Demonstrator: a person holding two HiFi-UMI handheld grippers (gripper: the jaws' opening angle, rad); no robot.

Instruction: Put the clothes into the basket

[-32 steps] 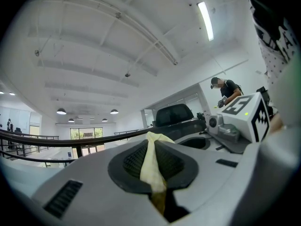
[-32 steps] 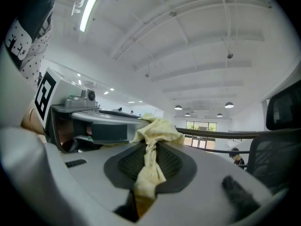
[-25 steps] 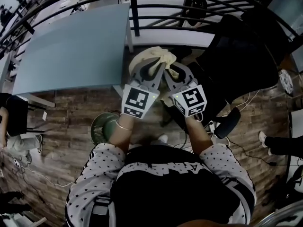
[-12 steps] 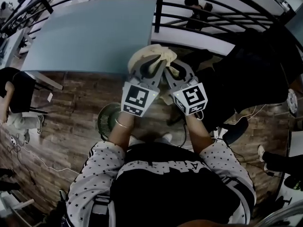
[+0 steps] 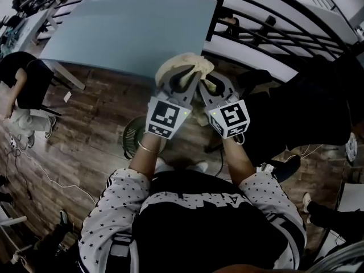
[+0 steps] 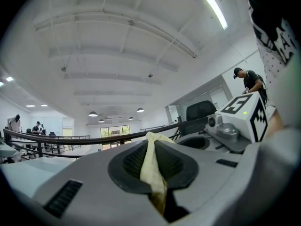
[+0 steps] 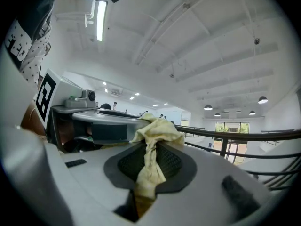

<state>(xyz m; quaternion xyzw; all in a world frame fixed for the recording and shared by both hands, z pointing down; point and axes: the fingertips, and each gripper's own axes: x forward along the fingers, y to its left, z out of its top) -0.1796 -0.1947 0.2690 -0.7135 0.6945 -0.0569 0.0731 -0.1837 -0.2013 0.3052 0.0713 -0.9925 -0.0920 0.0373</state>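
Note:
A pale yellow cloth [image 5: 185, 65] is bunched between my two grippers, held level in front of me above the wooden floor. In the head view my left gripper [image 5: 181, 79] and right gripper [image 5: 208, 83] sit side by side, both shut on the cloth. In the left gripper view a strip of the cloth [image 6: 153, 166] is pinched between the dark pads of the left gripper [image 6: 153, 147]. In the right gripper view a thicker wad of the cloth [image 7: 158, 130] bulges out of the right gripper [image 7: 150, 150]. No basket is clearly in view.
A blue-grey table [image 5: 131, 27] stands ahead of the grippers, with a black railing [image 5: 259, 13] behind it. A round ribbed object [image 5: 132, 136] sits on the floor under my left arm. A black chair [image 5: 301, 107] is at the right; a seated person [image 5: 23, 90] is at the left.
The whole view has swung: the table and railing have slid rightward and nearer in the picture, and the floor object too. Both grippers keep their hold on the cloth, side by side as before.

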